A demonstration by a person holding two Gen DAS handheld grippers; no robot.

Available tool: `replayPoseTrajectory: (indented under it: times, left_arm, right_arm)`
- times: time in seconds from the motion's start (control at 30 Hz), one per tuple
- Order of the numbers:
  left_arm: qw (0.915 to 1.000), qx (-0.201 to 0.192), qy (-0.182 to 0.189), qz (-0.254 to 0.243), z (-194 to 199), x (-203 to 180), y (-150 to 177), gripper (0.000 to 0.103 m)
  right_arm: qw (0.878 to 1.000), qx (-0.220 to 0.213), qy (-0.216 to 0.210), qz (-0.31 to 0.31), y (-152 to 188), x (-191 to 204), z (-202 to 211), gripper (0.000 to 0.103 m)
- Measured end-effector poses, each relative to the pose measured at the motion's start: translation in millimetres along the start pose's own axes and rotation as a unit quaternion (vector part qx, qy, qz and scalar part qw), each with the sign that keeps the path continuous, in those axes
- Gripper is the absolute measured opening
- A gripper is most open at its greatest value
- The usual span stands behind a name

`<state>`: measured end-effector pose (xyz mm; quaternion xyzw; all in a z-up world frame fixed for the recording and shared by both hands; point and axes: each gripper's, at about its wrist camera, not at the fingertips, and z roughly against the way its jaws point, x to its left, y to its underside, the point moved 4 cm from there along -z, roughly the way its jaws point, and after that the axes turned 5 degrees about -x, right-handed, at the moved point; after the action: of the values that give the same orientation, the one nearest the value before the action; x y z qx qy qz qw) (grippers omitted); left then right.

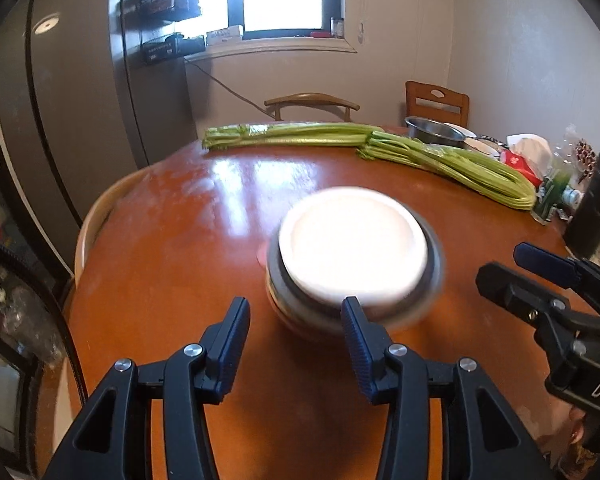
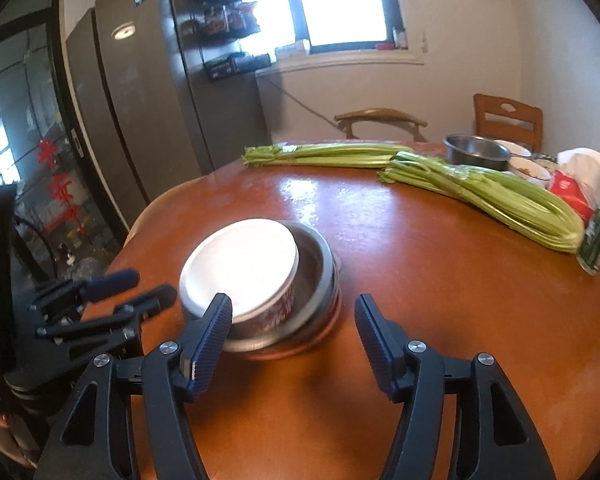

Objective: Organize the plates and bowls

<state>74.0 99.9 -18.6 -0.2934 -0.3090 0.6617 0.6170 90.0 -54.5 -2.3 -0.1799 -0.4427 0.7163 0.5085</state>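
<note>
One white bowl (image 2: 240, 268) in one steel bowl (image 2: 320, 276), two celery bundles (image 2: 500, 196), both tongs (image 1: 296, 308) (image 2: 292, 308) apart, empty.

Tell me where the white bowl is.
The white bowl sits tilted inside the steel bowl on the brown table, just ahead of both grippers.

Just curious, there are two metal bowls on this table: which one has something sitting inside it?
The near steel bowl, in front of the grippers: a white-topped bowl sits inside it. The far steel bowl, behind the celery, looks empty.

White bowl (image 2: 240, 264), steel bowl (image 2: 316, 276), green celery (image 2: 488, 192), reddish-brown table (image 2: 440, 280).
</note>
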Motion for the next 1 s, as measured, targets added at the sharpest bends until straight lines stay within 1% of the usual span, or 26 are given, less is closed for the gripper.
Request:
replayPoseTrajectory:
  times: [0.07,0.13,0.2,0.37,0.47,0.5,0.57,0.67,0.83,1.0]
  left_arm:
    - [1.0,0.002,0.001,0.002,8,-5,14,0.048]
    - [1.0,0.004,0.0,-0.006,14,-10,24,0.048]
    - [0.9999,-0.004,-0.011,-0.013,22,-15,34,0.049]
    - [0.9995,-0.021,-0.019,-0.012,35,-21,44,0.05]
    - [0.9993,-0.022,-0.028,-0.009,37,-23,47,0.051]
    - [0.9993,-0.022,-0.028,-0.008,38,-23,49,0.051]
    - [0.9998,-0.012,-0.016,-0.006,36,-26,52,0.051]
    - [0.9998,0.007,0.005,0.02,32,-25,57,0.052]
    - [0.9997,0.0,-0.019,0.014,29,-24,64,0.052]
    - [0.9997,0.002,-0.024,0.007,26,-27,67,0.052]
  right_arm:
    - [1.0,-0.003,0.007,0.0,9,-1,10,0.07]
    - [1.0,-0.006,0.009,-0.001,17,-2,19,0.07]
    - [1.0,-0.002,0.013,-0.004,28,-4,26,0.07]
    - [1.0,0.004,0.022,-0.011,47,-9,38,0.07]
    - [0.999,-0.001,0.034,-0.006,56,-9,45,0.07]
    - [0.999,-0.003,0.032,-0.009,58,-9,48,0.07]
    - [1.0,0.003,0.02,-0.013,63,-6,49,0.07]
    - [1.0,0.01,0.021,-0.009,69,-4,47,0.07]
    - [1.0,0.017,0.025,-0.008,74,-4,44,0.07]
    - [0.999,0.024,0.026,-0.012,78,-7,40,0.071]
